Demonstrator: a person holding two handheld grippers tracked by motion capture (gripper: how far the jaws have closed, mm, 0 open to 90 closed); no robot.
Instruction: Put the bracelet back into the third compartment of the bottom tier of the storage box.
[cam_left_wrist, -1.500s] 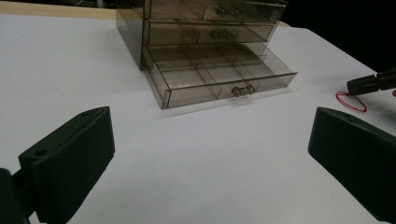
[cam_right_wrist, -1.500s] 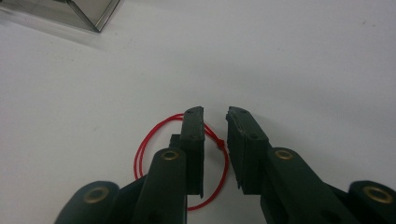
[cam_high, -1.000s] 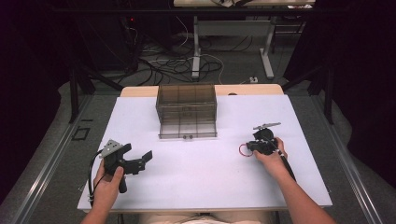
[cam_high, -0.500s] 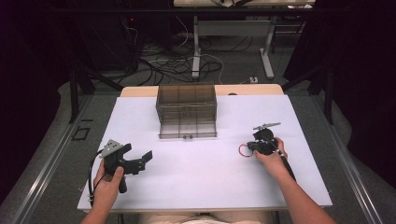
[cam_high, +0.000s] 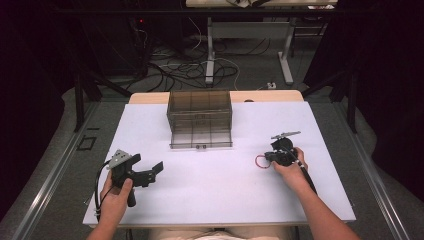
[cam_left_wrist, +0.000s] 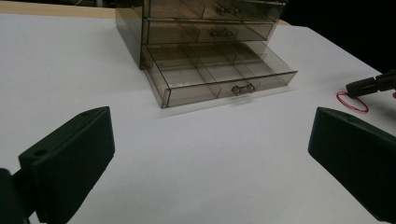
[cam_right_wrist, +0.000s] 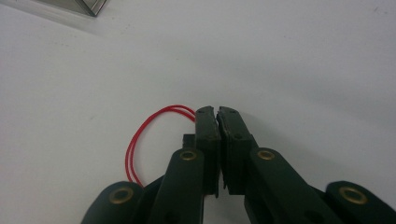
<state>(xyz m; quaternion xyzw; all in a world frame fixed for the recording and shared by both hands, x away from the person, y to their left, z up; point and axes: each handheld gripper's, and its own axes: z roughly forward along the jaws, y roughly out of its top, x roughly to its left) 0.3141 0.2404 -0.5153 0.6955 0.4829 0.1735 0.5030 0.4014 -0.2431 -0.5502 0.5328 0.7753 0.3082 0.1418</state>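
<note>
Pinching what seems a red band (cam_right_wrist: 140, 140), right hand-held gripper (cam_right_wrist: 217, 111) closed.

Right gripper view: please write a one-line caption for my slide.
Right gripper shut on a red rubber band lying on the white table.

Clear drawer cabinet (cam_high: 200, 119) at white table's (cam_high: 220, 195) far edge, bottom drawer (cam_left_wrist: 219, 77) pulled out.
</note>
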